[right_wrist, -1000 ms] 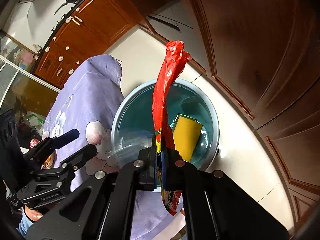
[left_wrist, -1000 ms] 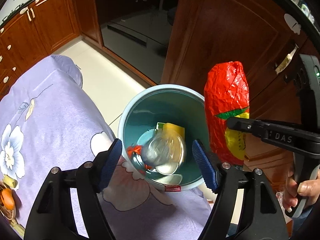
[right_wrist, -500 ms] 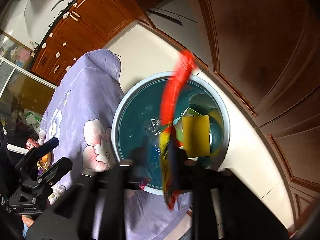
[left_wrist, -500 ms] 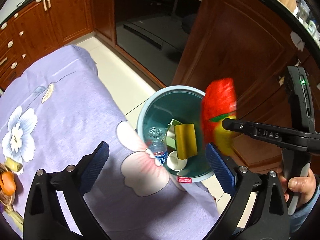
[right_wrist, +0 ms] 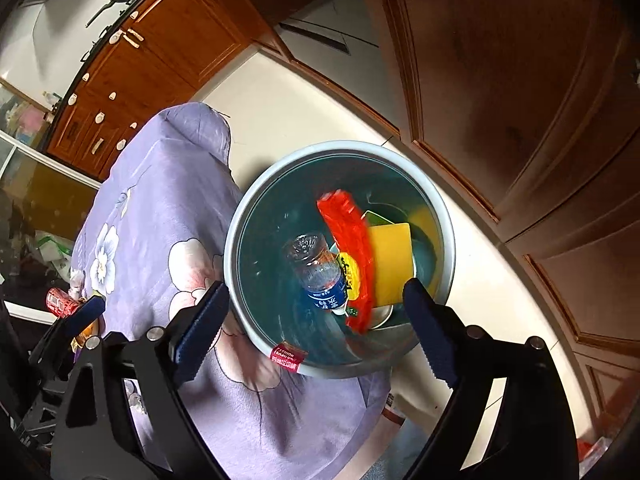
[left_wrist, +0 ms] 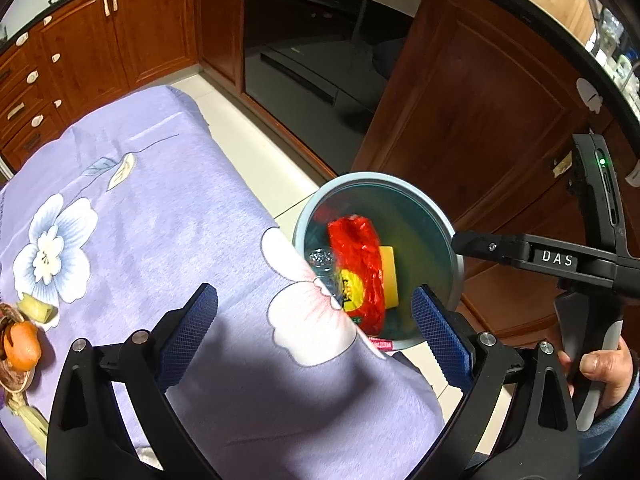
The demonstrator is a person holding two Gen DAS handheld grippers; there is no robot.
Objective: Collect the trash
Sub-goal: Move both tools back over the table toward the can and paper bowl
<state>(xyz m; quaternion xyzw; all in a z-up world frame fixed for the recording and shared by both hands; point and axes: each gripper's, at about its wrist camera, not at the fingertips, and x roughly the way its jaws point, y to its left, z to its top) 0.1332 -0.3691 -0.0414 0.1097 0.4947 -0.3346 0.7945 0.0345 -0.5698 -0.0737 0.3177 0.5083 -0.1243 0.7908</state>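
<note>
A lilac flowered cloth (left_wrist: 168, 216) covered the counter. Brown wooden cabinets (left_wrist: 132, 36) and a dark oven door (left_wrist: 312, 52) stood beyond the pale floor (left_wrist: 256, 152).

The right gripper (right_wrist: 316, 328) is opening its jaws above the round pale-blue plastic bin (right_wrist: 442, 216), nothing between them; a crinkled red-and-yellow snack wrapper (right_wrist: 352, 240) is lying inside beside a clear plastic bottle (right_wrist: 316, 264).

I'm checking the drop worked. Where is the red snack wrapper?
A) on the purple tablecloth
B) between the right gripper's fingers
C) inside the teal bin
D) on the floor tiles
C: the red snack wrapper lies inside the teal bin, beside a clear bottle; nothing is between the right gripper fingers.
</note>
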